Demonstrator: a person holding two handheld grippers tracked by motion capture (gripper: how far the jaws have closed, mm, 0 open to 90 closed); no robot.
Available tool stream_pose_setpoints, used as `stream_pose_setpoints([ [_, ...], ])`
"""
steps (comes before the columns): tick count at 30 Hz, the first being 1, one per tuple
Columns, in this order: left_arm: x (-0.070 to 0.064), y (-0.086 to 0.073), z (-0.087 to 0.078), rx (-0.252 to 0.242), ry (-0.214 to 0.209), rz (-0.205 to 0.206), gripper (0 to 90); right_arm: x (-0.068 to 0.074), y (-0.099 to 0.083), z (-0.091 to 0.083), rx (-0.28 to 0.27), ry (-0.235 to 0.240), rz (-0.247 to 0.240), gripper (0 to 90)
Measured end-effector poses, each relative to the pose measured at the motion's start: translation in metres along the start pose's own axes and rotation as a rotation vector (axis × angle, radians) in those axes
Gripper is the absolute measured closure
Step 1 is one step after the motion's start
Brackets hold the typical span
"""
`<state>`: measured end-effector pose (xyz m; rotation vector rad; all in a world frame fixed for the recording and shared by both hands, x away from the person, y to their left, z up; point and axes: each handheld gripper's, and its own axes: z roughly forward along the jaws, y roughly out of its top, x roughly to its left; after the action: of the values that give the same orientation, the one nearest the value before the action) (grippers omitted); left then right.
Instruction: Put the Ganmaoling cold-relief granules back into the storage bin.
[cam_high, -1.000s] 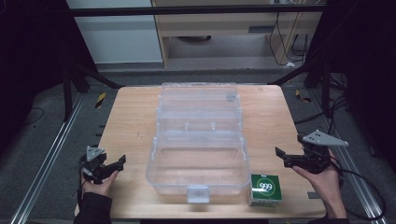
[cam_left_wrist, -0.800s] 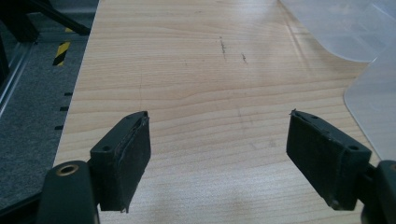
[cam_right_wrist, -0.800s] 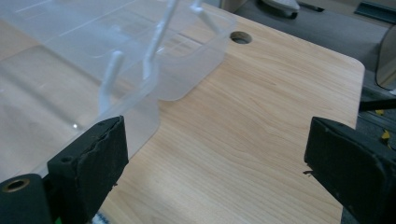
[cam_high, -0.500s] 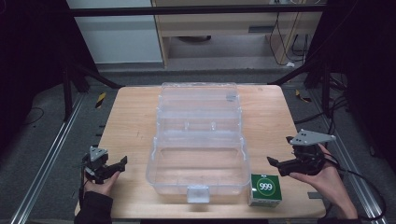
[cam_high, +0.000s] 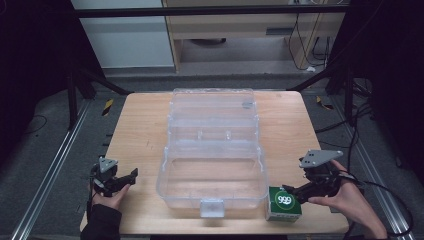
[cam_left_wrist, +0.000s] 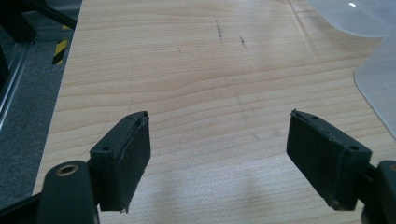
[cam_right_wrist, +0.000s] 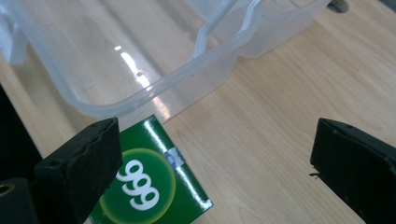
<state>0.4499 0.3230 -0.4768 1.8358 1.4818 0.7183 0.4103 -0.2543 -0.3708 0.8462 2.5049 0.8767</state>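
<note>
Beside the clear plastic bin (cam_high: 212, 170), the right gripper (cam_high: 295, 192) gapes wide over a glossy green carton (cam_high: 283, 204), gripping nothing.

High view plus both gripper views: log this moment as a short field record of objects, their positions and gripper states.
surface: light wooden table
container: clear plastic hinged storage box, lid open and laid back away from the person, nothing visible inside
item: small green carton printed 999, on the table by the box's near right corner, outside it
left gripper: open, holding nothing, low over bare wood left of the box
right gripper: open, at the carton, not closed on it
likely next move: right gripper grasps the carton
</note>
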Motion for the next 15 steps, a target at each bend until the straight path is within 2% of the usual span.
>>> stream_pose_setpoints([
  [4,-0.001,0.0,0.0,0.003,0.0,0.006,21.1,0.007,-0.003,0.006,0.05,0.038,-0.041,2.1],
  [15,0.0,0.0,0.0,0.002,0.004,0.011,21.2,0.017,-0.009,0.02,0.124,0.098,-0.099,1.5],
])
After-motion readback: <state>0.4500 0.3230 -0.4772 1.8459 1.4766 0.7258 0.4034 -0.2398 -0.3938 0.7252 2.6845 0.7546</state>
